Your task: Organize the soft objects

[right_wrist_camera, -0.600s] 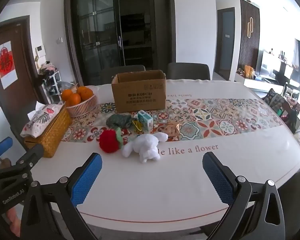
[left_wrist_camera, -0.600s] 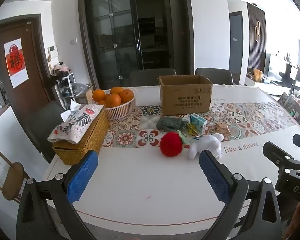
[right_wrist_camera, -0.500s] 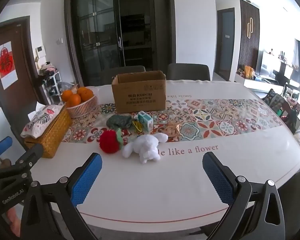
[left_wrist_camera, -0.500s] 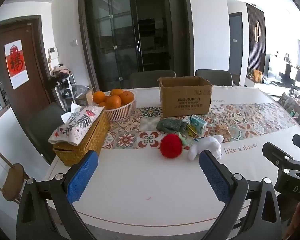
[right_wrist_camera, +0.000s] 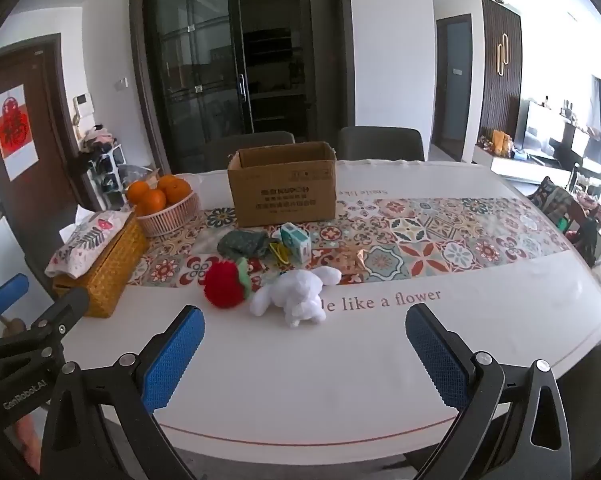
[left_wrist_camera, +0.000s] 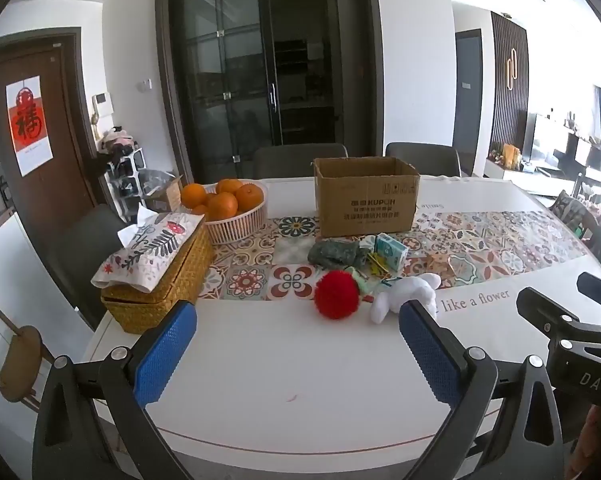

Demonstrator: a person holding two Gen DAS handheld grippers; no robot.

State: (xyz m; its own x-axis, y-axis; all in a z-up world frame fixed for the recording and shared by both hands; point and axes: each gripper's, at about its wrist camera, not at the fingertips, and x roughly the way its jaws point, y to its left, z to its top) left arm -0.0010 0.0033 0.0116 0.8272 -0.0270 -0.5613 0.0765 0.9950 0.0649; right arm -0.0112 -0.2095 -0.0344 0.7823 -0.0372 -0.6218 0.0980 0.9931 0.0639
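A red plush strawberry (left_wrist_camera: 336, 295) (right_wrist_camera: 224, 289) and a white plush rabbit (left_wrist_camera: 404, 296) (right_wrist_camera: 296, 296) lie side by side mid-table. Behind them sit a dark green soft pouch (left_wrist_camera: 334, 253) (right_wrist_camera: 242, 243), a small teal carton (left_wrist_camera: 391, 250) (right_wrist_camera: 296, 242) and an open cardboard box (left_wrist_camera: 366, 196) (right_wrist_camera: 283, 184). My left gripper (left_wrist_camera: 298, 354) hovers over the near table edge, open and empty, short of the strawberry. My right gripper (right_wrist_camera: 304, 356) is likewise open and empty, short of the rabbit.
A woven tissue box (left_wrist_camera: 160, 276) (right_wrist_camera: 100, 264) and a basket of oranges (left_wrist_camera: 230, 210) (right_wrist_camera: 166, 204) stand at the left. A patterned runner (left_wrist_camera: 480, 248) crosses the table. Chairs stand behind the far edge.
Both views have risen slightly; the toys sit a touch lower in frame. Nothing on the table has moved and both grippers remain wide.
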